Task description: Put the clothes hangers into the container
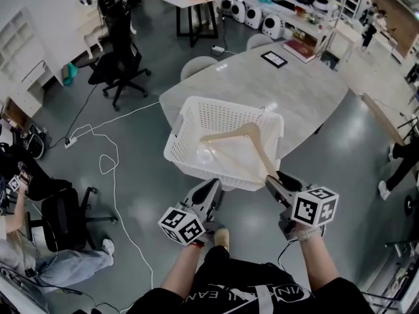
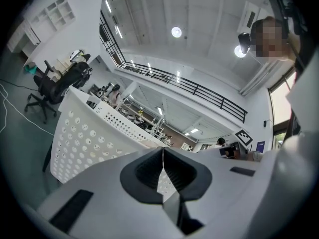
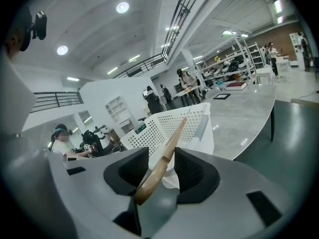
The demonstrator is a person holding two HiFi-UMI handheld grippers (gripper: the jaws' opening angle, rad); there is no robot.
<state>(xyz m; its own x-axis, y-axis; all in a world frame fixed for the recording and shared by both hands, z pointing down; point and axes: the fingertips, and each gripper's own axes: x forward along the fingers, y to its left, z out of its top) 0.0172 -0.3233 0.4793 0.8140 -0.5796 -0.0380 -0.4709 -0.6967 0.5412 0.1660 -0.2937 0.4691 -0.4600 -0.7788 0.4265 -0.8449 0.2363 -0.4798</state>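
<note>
A white perforated basket (image 1: 178,144) stands on the near edge of the grey table. Inside it a wooden clothes hanger (image 1: 243,136) lies across the bottom, with one arm sloping up over the front rim toward my right gripper (image 1: 276,178). In the right gripper view that arm of the hanger (image 3: 170,139) runs between the two dark pads of the right gripper (image 3: 161,158), with gaps beside it; the jaws stand open. The basket (image 3: 154,128) is just beyond. My left gripper (image 1: 213,187) is at the basket's front wall (image 2: 82,141), and this left gripper (image 2: 163,159) is shut and holds nothing.
The oval grey table (image 1: 294,93) carries a tablet (image 1: 273,59) and a book farther back. A white cable (image 1: 110,169) loops over the floor at left. A black office chair (image 1: 116,67) and a seated person (image 1: 29,241) are at left. A pale round thing (image 1: 205,156) lies in the basket.
</note>
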